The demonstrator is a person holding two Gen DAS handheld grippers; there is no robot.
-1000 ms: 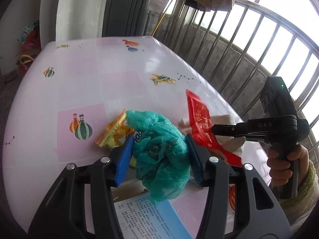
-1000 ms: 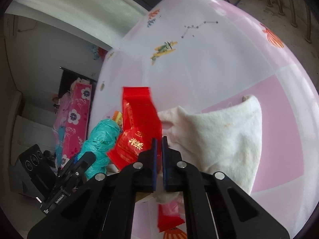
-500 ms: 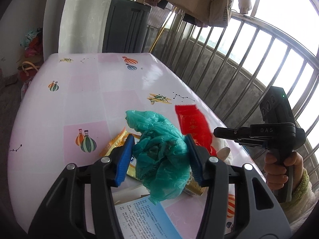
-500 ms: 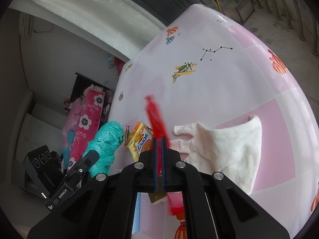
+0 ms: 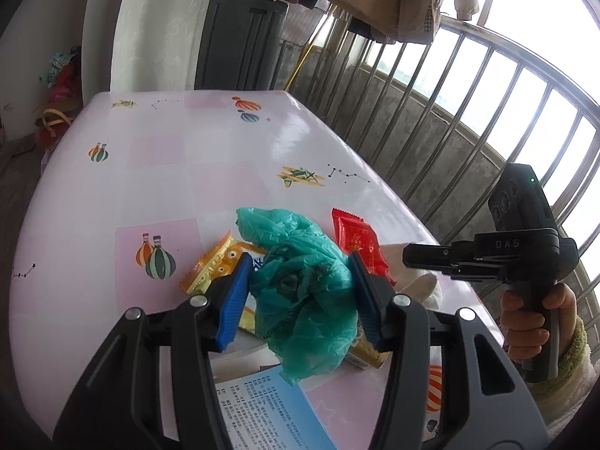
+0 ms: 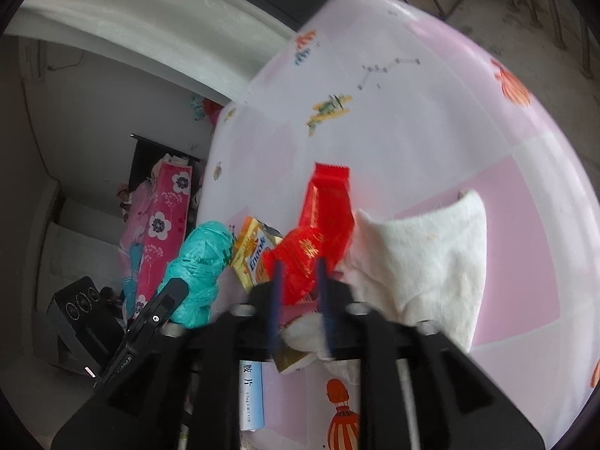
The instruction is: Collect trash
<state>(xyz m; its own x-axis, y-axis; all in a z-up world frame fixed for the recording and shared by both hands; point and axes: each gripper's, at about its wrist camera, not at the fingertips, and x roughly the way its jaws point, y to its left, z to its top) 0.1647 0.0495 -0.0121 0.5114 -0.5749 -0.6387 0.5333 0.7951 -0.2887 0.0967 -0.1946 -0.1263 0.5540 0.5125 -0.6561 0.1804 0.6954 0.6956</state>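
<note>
Two grippers in my feeds. Left gripper: fingers closed on crumpled teal bag, bag bulging between pads, held above counter. Right gripper: fingers parted a little, red wrapper sits between them; whether pads touch it, I cannot tell. Wrapper beside white cloth. Yellow snack packet on counter under bag; blue leaflet nearer me.

"DAS" on the right gripper body, "Snack" on the orange wrapper
</note>
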